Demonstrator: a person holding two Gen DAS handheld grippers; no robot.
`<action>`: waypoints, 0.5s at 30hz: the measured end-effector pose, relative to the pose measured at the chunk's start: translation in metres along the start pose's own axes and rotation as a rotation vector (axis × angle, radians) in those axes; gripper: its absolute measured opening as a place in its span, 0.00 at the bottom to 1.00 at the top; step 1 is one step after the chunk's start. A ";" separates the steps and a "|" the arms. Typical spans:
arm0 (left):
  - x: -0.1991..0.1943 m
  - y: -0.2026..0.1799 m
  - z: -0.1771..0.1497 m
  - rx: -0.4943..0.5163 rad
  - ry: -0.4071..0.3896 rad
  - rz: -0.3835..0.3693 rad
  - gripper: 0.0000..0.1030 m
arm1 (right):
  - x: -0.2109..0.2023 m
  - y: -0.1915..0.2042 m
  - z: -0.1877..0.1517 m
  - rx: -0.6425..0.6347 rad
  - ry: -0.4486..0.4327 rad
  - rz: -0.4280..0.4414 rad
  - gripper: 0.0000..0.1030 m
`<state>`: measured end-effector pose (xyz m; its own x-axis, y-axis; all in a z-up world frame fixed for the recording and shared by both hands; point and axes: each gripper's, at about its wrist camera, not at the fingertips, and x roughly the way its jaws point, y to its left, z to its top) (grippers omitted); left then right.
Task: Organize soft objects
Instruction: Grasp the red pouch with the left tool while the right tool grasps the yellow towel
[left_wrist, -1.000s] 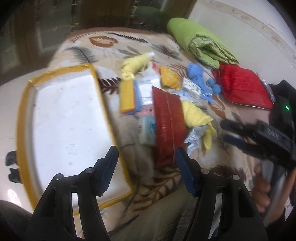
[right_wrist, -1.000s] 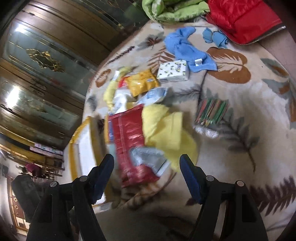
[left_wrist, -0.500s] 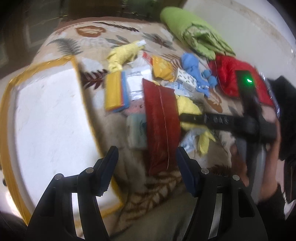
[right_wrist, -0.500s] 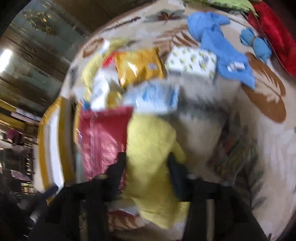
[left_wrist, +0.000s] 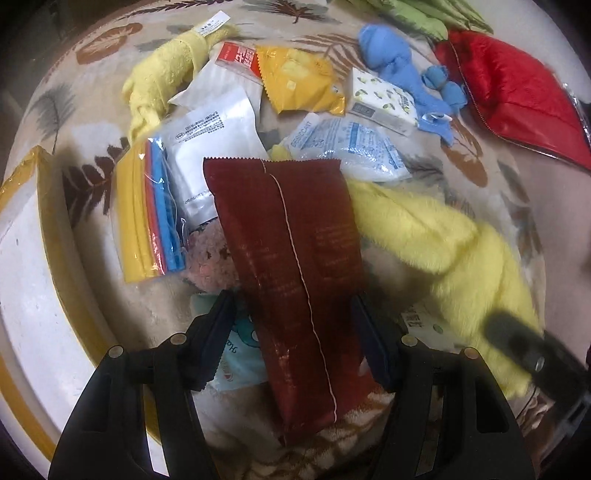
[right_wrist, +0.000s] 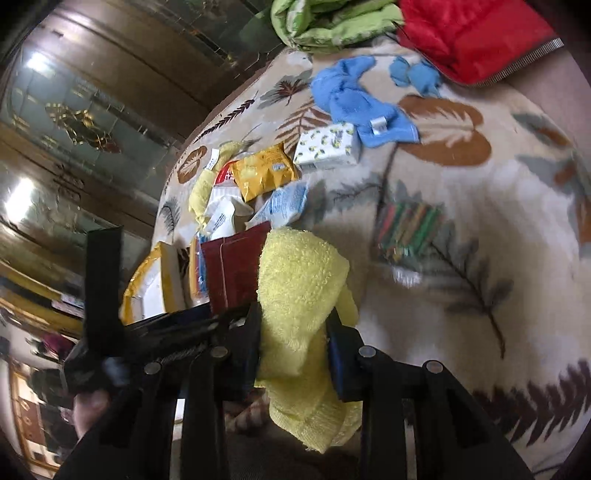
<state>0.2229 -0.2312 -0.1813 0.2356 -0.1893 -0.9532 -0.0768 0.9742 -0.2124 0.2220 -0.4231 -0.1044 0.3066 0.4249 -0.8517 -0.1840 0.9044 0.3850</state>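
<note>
My right gripper (right_wrist: 293, 343) is shut on a pale yellow towel (right_wrist: 303, 295) and holds it lifted off the leaf-patterned blanket; the towel also shows in the left wrist view (left_wrist: 454, 243). My left gripper (left_wrist: 293, 332) straddles a dark red snack packet (left_wrist: 295, 258), its jaws on either side, wide apart and not clearly pressing it. Around the packet lie a second yellow towel (left_wrist: 162, 81), a blue cloth (left_wrist: 402, 77), a pink soft toy (left_wrist: 207, 258) and several plastic packets.
A white tray with a yellow rim (left_wrist: 33, 280) lies at the left. A red quilted pouch (left_wrist: 513, 92) and a green folded quilt (right_wrist: 332, 18) sit at the far side. A tissue pack (right_wrist: 328, 144) and a packet of coloured sticks (right_wrist: 406, 229) lie on the blanket (right_wrist: 480, 184).
My right gripper has closed on the pale yellow towel and lifted it. My left gripper has moved forward and down over the dark red packet.
</note>
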 end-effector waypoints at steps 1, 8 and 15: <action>-0.002 0.000 -0.001 0.003 -0.003 -0.006 0.47 | -0.001 0.001 -0.002 0.001 0.001 -0.006 0.30; -0.041 0.032 -0.029 -0.085 -0.137 -0.165 0.16 | -0.020 0.019 -0.008 -0.038 -0.046 -0.025 0.30; -0.103 0.101 -0.088 -0.283 -0.268 -0.415 0.15 | -0.039 0.050 -0.009 -0.090 -0.111 -0.003 0.30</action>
<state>0.1059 -0.1238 -0.1232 0.5360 -0.4752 -0.6978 -0.1733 0.7470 -0.6419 0.1930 -0.3950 -0.0554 0.4076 0.4280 -0.8067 -0.2643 0.9009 0.3444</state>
